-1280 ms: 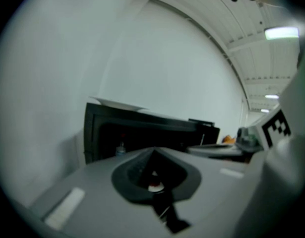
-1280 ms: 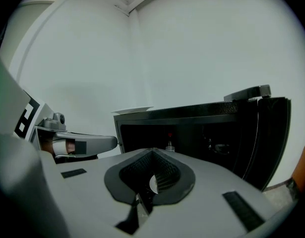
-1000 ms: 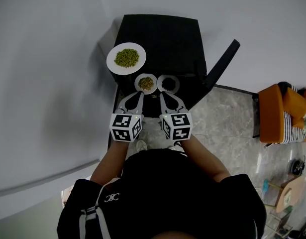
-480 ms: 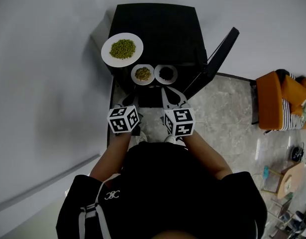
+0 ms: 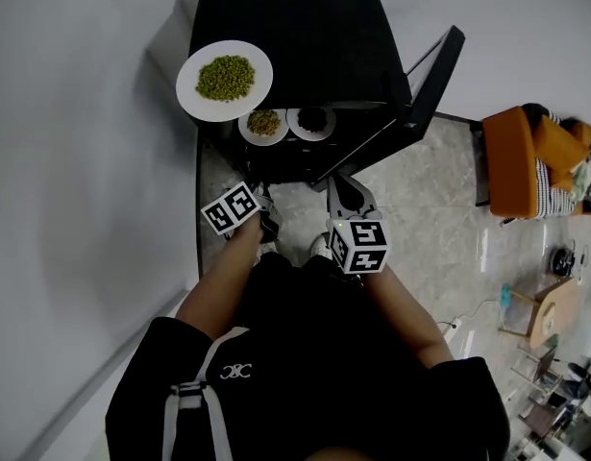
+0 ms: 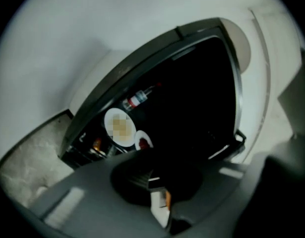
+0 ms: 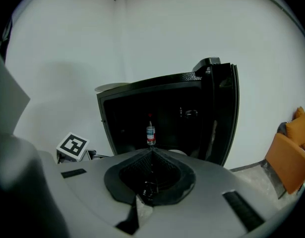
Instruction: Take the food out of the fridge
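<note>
The open fridge [image 5: 305,41] is being faced by the left tool [image 6: 151,175] and right tool [image 7: 151,152], both shut, empty; a bottle [image 7: 150,133] is being stored inside, dishes [image 5: 191,92] on top.

It looked like a living room in a home: a small black fridge [image 5: 305,36] stood against a plain white wall [image 5: 84,181], its door [image 5: 430,75] open over a marble-patterned tiled floor [image 5: 439,229], with an orange armchair [image 5: 516,166] and a small wooden table [image 5: 554,310] among household clutter off to one side
</note>
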The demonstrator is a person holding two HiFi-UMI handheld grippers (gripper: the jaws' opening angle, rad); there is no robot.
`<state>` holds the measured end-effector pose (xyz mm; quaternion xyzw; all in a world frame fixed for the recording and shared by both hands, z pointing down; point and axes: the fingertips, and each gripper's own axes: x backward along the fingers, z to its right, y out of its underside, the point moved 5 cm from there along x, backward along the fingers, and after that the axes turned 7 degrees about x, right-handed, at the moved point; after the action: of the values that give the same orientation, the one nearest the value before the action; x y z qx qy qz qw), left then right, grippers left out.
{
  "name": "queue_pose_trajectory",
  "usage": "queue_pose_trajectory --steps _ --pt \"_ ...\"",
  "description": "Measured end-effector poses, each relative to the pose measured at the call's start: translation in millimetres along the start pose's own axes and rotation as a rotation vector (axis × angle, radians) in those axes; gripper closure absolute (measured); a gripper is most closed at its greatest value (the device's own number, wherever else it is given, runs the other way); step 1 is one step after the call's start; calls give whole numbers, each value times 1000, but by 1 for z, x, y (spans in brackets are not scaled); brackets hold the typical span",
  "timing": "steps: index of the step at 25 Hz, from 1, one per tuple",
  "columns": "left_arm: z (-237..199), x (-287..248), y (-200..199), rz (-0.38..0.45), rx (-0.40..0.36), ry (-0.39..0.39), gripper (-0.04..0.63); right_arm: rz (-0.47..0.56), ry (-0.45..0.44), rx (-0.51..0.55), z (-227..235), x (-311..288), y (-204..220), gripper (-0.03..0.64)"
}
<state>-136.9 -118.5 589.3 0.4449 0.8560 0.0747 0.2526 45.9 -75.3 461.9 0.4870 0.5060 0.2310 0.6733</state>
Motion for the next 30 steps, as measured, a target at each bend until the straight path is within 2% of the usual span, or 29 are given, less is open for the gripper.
queue_pose_trajectory --steps 3,5,13,21,22,24,30 --pt "-20 -22 1 15 145 58 569 13 22 24 -2 -10 -3 618" --pt "-35 -37 1 22 209 73 561 12 36 21 -3 -18 -3 618" --pt "-86 -88 -5 104 446 57 483 -5 81 -17 -1 -33 3 618" --pt "-109 -114 -4 136 505 23 454 -65 125 -39 9 -24 27 618" --pt "-110 -116 -4 137 510 17 459 -71 131 -43 11 -23 29 618" --pt "-113 -117 -3 141 528 5 514 -80 138 -47 14 -20 33 618" --pt "-114 -115 -2 142 604 6 529 -95 136 -50 20 -17 36 618"
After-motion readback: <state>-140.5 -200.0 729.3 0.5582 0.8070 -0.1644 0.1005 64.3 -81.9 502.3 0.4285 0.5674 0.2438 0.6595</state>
